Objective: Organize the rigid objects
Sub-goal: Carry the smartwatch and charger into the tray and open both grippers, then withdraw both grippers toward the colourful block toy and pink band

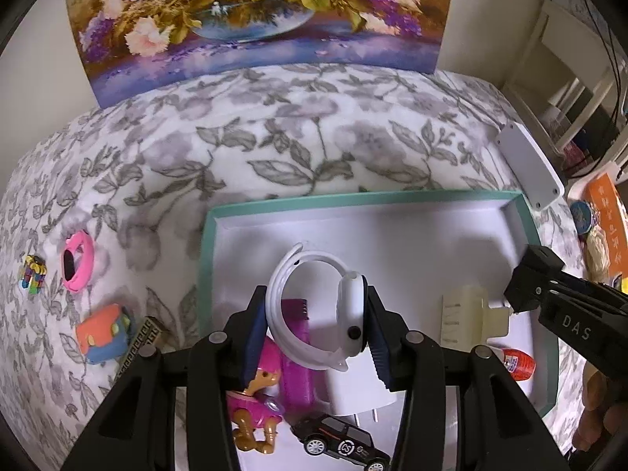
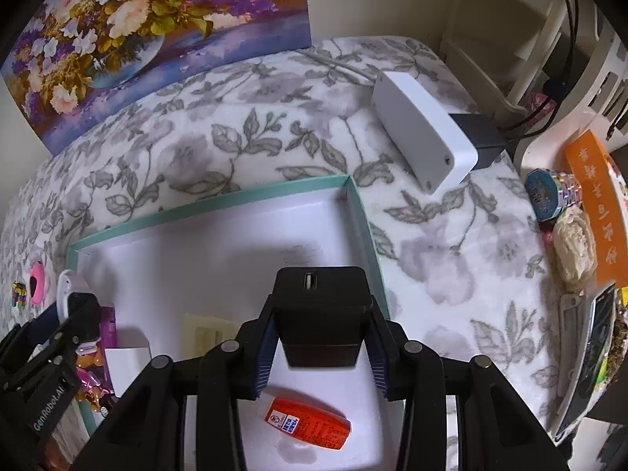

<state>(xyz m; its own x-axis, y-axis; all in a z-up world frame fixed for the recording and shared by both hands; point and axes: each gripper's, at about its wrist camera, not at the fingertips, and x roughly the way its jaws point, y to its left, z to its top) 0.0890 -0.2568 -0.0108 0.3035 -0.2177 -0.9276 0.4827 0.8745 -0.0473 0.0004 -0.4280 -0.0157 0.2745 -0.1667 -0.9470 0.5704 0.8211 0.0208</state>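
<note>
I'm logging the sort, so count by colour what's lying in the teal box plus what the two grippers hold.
White: 2, watch, plug
Black: 2, charger, toy car
Pink or purple: 2, pup figure, comb
Cream: 1, hair clip
Orange-red: 1, bottle
Total: 8

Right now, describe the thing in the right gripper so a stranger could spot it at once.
Find the teal-rimmed tray on the flowered grey blanket. Over its right end, above the orange bottle, the right gripper is shut on a black charger block. Its matt black body with a USB slot on top sets it apart from the cream and white pieces nearby.
</note>
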